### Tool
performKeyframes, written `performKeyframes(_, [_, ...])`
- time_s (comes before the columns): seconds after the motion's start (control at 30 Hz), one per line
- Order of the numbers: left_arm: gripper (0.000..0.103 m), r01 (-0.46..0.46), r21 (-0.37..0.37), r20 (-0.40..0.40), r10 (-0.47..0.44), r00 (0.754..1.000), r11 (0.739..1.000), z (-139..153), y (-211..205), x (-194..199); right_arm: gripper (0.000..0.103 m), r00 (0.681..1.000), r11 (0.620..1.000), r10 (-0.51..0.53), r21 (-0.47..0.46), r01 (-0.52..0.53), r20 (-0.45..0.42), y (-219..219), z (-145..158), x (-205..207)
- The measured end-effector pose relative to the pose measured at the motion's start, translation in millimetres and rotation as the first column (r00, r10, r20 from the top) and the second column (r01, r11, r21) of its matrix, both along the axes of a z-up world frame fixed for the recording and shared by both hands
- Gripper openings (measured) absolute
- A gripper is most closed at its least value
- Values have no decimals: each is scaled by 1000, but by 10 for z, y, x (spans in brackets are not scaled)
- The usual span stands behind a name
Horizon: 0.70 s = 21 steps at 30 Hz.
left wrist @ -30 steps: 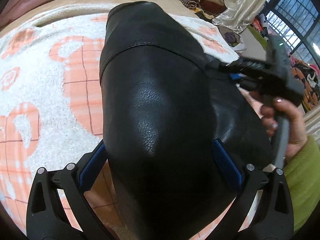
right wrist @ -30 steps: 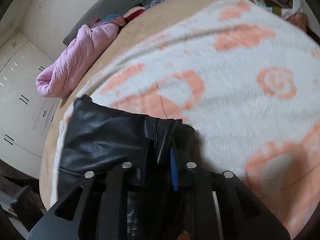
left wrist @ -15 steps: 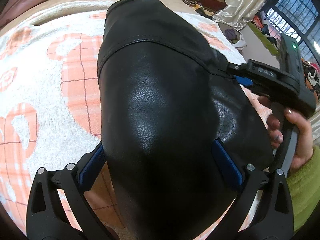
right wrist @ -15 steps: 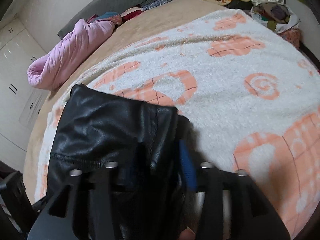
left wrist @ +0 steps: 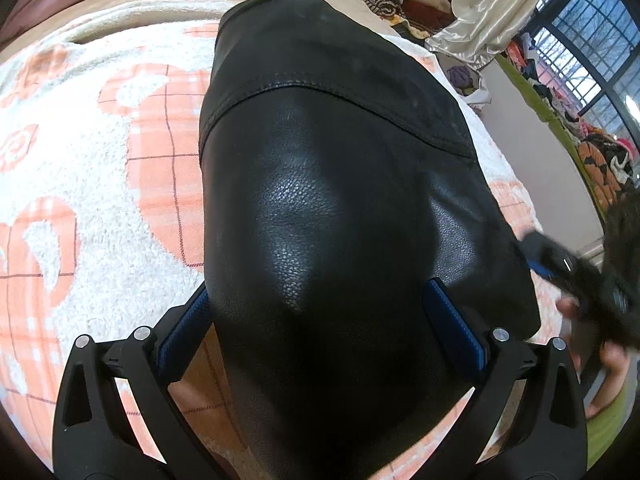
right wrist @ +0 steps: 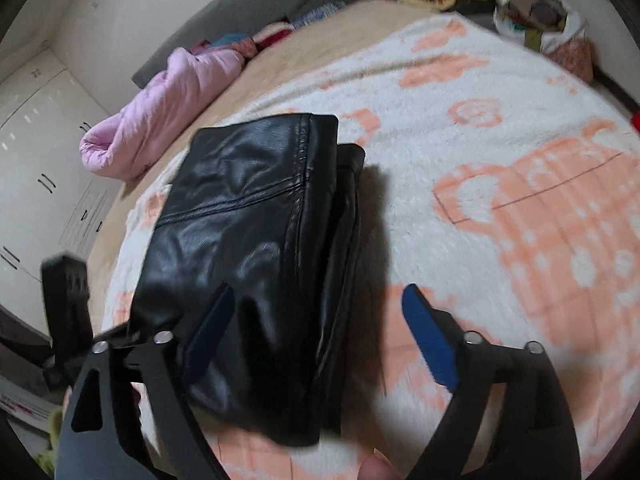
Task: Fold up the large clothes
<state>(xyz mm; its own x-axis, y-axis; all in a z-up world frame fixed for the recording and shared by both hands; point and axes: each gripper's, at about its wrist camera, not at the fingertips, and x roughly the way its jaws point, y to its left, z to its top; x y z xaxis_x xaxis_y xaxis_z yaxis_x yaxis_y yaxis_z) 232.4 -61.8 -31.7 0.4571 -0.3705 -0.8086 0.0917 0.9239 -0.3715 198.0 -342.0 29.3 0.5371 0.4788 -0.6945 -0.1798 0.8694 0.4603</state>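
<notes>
Leather, black and folded into a thick bundle, is what both views centre on: the jacket lies on a fluffy white blanket with orange shapes, spread over the bed. From the left wrist, the left claw has its blue pads standing wide on either side of the near end of the jacket, which bulges up between them and fills most of the picture; whether the pads press the leather or only flank it I cannot tell from here. That view alone also shows the window, a pale curtain, heaps of clothes along the far side, and, at the right edge, the blurred right claw in a hand with a green sleeve. The right wrist gives what the left cannot: the whole outline of the jacket, its stitched seams and the stacked layers along its right edge. Here the right claw has just been opening and stands wide apart; its left pad is over the leather and its right pad over bare blanket, neither pressing anything (the picture is smeared). Beyond lie a pink quilt and white cupboard doors, and the dark body of the left claw shows at the left edge.
</notes>
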Motion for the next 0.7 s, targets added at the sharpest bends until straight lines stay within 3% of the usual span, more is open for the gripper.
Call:
performKeyframes(0.17, [94, -1, 51, 53, -1, 999, 999, 189, 17, -139, 98, 993, 997, -44, -51, 49, 107, -69, 158, -397])
performKeyframes(0.4, [94, -6, 82, 130, -5, 991, 997, 514, 40, -456, 99, 975, 994, -46, -86, 67, 218, -57, 332, -797])
performKeyframes(0.57, [94, -18, 96, 187, 0, 982, 995, 706, 30, -723, 99, 970, 995, -21, -94, 45, 241, 0, 392, -1003])
performKeyframes(0.7, [94, -36, 111, 222, 10, 975, 993, 798, 21, -915, 99, 950, 987, 1, -155, 50, 313, 77, 489, -1273])
